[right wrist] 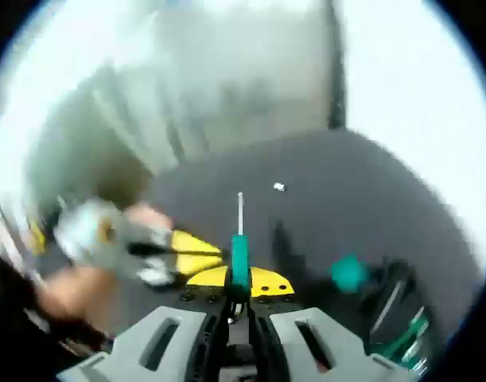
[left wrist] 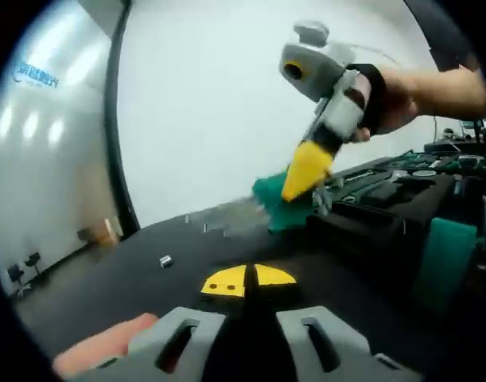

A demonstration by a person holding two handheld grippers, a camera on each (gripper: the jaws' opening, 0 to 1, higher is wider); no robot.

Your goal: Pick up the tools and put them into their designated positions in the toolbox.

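Note:
In the right gripper view my right gripper (right wrist: 239,285) is shut on a screwdriver (right wrist: 239,253) with a teal handle, its thin metal shaft pointing forward over the black table (right wrist: 322,199). The open black toolbox (right wrist: 394,318) lies at the lower right, holding green-handled tools. In the left gripper view my left gripper (left wrist: 247,280) has its yellow tips together with nothing between them. The right gripper (left wrist: 306,171), held by a hand, comes down from the upper right near the toolbox (left wrist: 386,199). A blurred teal shape (left wrist: 278,208) sits just below its tips.
A small metal socket (left wrist: 165,260) lies loose on the table (left wrist: 147,278), also seen as the socket (right wrist: 279,187). More small bits lie near the far edge. The left gripper (right wrist: 191,253) shows blurred at the left. A white wall rises behind.

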